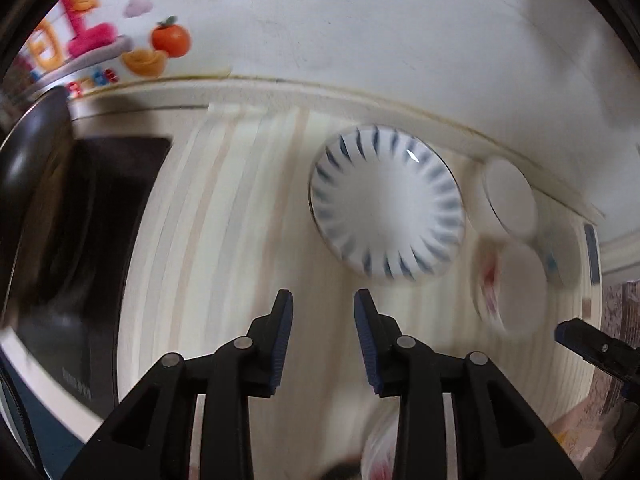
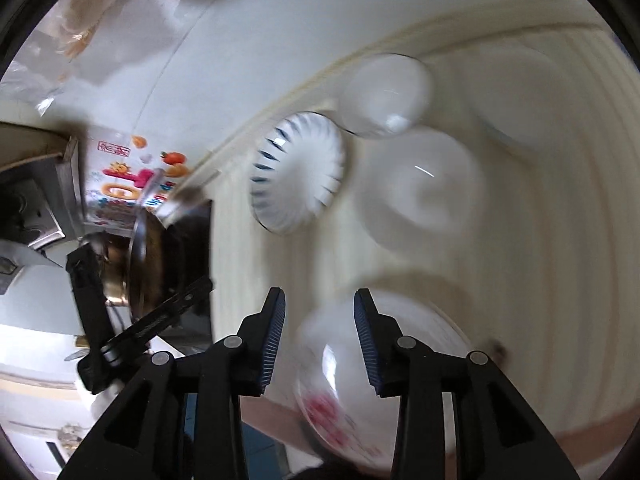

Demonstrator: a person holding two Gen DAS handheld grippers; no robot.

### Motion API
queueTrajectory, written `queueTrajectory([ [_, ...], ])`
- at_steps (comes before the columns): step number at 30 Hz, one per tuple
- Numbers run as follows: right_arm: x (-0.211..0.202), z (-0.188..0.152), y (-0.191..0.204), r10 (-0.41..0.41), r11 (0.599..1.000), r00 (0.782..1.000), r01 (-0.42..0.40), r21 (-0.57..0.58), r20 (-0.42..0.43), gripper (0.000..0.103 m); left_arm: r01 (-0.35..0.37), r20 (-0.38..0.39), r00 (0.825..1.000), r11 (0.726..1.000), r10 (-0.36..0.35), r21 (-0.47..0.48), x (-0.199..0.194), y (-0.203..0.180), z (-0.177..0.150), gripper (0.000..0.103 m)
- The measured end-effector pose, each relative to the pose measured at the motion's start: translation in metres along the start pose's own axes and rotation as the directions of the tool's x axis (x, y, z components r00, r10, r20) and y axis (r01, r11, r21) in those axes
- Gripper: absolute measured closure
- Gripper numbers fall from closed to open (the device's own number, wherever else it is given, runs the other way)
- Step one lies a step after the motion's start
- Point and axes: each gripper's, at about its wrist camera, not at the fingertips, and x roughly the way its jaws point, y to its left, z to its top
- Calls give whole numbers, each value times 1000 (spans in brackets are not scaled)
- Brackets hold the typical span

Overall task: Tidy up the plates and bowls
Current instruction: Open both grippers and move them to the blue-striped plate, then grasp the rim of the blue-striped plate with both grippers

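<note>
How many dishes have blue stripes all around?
1: the blue-striped dish near the back wall, left of the white bowls. Blur could hide patterns on others.

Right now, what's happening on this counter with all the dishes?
Someone is sorting dishes with a handheld gripper in each hand. The left gripper is open and empty above the pale counter, short of the blue-striped plate. The right gripper is also open; a bowl with red flowers lies just beneath it, but the pads don't press on it. Two plain white bowls sit beyond, beside the striped plate. The pictures are blurred.
</note>
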Motion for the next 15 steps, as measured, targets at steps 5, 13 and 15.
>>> queueTrajectory([
  [5, 69, 67, 25, -118, 993, 992, 118, 13, -50, 64, 28, -82, 996, 1000, -28, 0, 53, 19, 53, 74],
  [13, 128, 105, 14, -324, 945, 939, 326, -7, -116, 64, 34, -170, 985, 998, -23, 60, 118, 17, 93, 74],
  [15, 135, 107, 12, -342, 939, 931, 344, -9, -125, 65, 37, -189, 982, 996, -20, 83, 127, 14, 94, 72],
])
